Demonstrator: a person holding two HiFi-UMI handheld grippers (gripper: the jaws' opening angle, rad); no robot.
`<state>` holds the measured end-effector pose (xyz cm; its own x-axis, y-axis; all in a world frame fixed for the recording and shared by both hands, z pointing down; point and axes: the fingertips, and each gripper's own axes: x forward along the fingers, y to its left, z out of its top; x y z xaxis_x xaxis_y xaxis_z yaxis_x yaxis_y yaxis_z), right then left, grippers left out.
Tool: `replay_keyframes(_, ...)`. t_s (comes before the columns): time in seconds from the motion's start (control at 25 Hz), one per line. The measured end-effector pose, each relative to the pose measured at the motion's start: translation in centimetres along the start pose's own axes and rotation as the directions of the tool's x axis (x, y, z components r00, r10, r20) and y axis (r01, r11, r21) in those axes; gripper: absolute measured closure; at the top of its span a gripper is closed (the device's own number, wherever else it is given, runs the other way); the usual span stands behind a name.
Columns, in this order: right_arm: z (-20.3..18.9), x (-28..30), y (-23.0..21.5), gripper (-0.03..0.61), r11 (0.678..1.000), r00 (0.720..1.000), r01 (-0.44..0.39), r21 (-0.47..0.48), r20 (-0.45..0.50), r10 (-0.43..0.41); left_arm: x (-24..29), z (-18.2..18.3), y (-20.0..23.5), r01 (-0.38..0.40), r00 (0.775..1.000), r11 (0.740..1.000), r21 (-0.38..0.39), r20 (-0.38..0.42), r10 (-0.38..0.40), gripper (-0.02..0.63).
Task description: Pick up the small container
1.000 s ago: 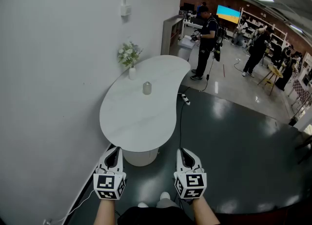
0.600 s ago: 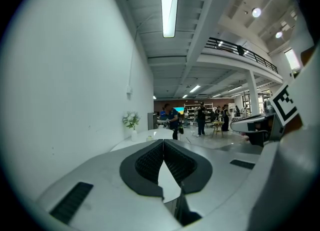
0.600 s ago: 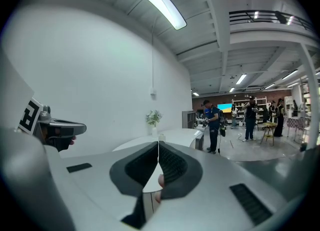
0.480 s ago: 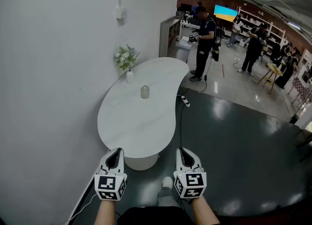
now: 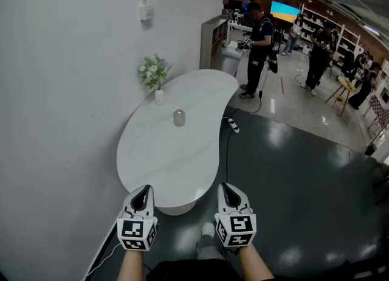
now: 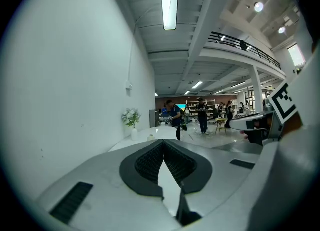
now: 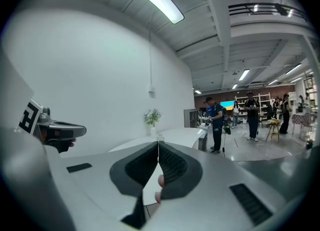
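The small grey container (image 5: pixel 179 117) stands upright in the middle of the white curved table (image 5: pixel 164 164), near a white vase of flowers (image 5: pixel 158 94). Both grippers are held low at the table's near edge, well short of the container. My left gripper (image 5: pixel 144 192) is shut and holds nothing; its pads meet at the tip (image 6: pixel 163 141), and the container (image 6: pixel 151 137) shows small, far beyond them. My right gripper (image 5: pixel 227 188) is shut and empty too (image 7: pixel 158 144), with the container (image 7: pixel 160 136) just above its tip in the distance.
A white wall (image 5: pixel 67 91) runs along the table's left side. A power strip (image 5: pixel 233 125) with a cable lies on the dark floor right of the table. A cabinet (image 5: pixel 214 42) stands behind the table, and several people (image 5: pixel 256 45) stand farther back.
The table's near edge has come closer to both grippers, which now sit right at it. The container is slightly nearer in view. Both grippers stay shut.
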<state>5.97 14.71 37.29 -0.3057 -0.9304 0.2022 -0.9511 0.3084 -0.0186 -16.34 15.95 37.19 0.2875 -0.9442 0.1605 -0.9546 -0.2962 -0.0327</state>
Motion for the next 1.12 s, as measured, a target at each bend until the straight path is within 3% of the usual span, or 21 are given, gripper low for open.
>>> replay_keyframes(1.12, 0.0, 17.1, -6.8, 0.512, 0.995, 0.992, -0.099, 0.024, -0.071, 0.101, 16.8, -0.1, 2.3, -0.066, 0.995, 0.998, -0.004, -0.081, 0.066, 0.601)
